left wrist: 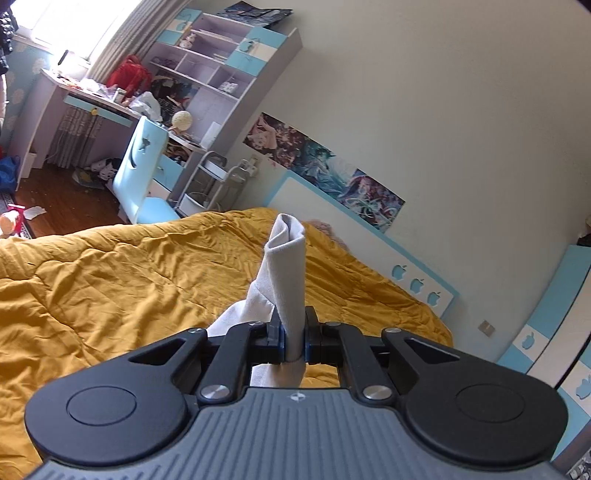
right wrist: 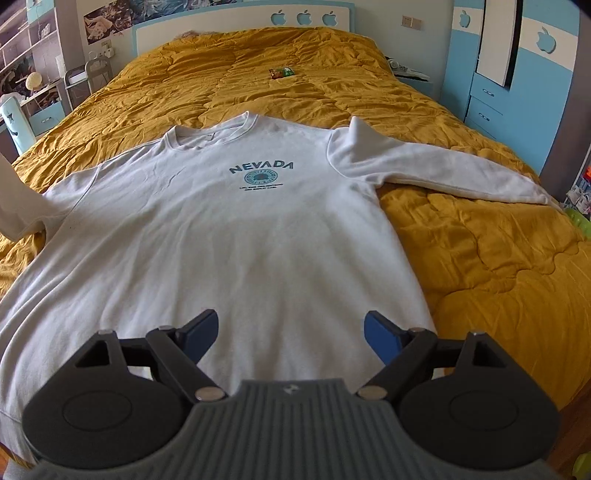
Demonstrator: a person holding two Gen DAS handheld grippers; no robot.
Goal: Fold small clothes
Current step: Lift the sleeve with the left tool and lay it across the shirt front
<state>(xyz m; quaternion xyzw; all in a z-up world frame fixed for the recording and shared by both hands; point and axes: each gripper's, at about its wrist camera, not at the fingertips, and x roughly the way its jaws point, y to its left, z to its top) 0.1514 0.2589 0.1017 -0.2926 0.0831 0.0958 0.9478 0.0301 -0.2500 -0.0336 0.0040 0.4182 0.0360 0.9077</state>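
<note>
A white "NEVADA" sweatshirt lies face up on the mustard quilt, neck toward the headboard. Its right sleeve stretches out flat to the right. My right gripper is open and empty, hovering over the sweatshirt's hem. My left gripper is shut on the cuff end of the left sleeve and holds it lifted above the quilt; the cloth sticks up between the fingers. In the right wrist view the raised sleeve shows at the left edge.
A small green-and-red packet lies on the quilt near the headboard. A blue chair, a cluttered desk with shelves and a wire cart stand left of the bed. Blue wardrobes stand to the right.
</note>
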